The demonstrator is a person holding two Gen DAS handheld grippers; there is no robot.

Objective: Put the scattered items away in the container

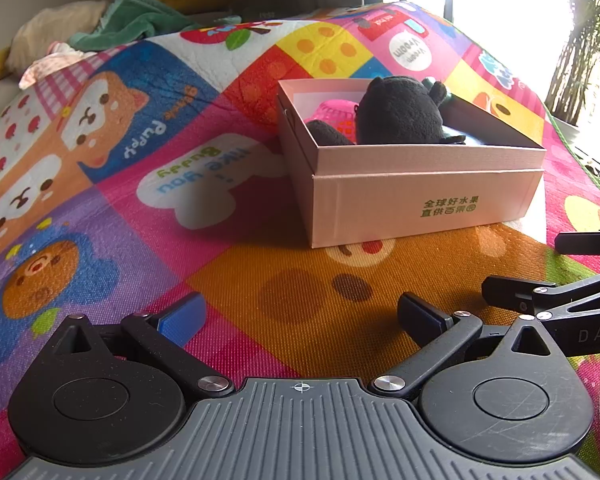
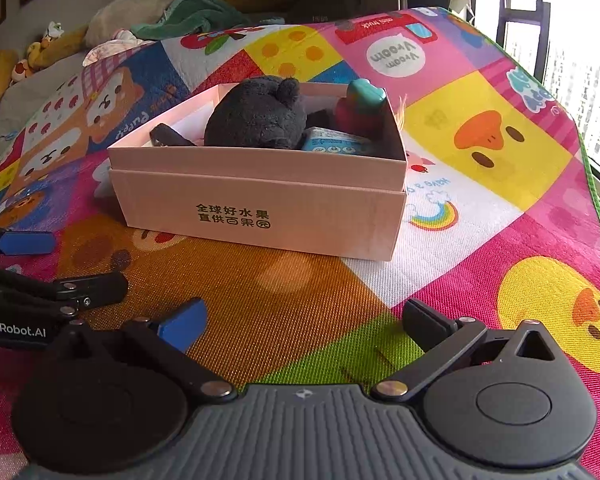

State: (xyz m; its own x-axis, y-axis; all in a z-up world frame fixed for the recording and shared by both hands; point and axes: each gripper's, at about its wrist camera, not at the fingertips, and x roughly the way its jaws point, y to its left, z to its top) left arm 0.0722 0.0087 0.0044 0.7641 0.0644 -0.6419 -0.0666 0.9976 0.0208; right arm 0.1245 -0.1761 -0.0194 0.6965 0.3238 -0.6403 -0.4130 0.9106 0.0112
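Observation:
A pale pink cardboard box (image 1: 424, 196) (image 2: 260, 208) sits on the colourful play mat (image 1: 140, 184) (image 2: 500, 152). Inside it lie a black plush toy (image 1: 400, 112) (image 2: 256, 114), a pink item (image 1: 336, 114), a teal-and-red toy (image 2: 360, 106) and a small blue carton (image 2: 332, 142). My left gripper (image 1: 300, 316) hovers low over the mat in front of the box, open and empty. My right gripper (image 2: 304, 320) is also open and empty, close to the box's front. Each gripper shows at the edge of the other's view, the right gripper (image 1: 560, 296) and the left gripper (image 2: 40, 264).
Beyond the mat's far edge lie a green cloth (image 1: 136, 20) (image 2: 196, 12), a beige cushion (image 1: 56, 28) and several small plush toys (image 2: 32, 56). A window (image 2: 560, 40) and a plant (image 1: 584, 40) stand to the right.

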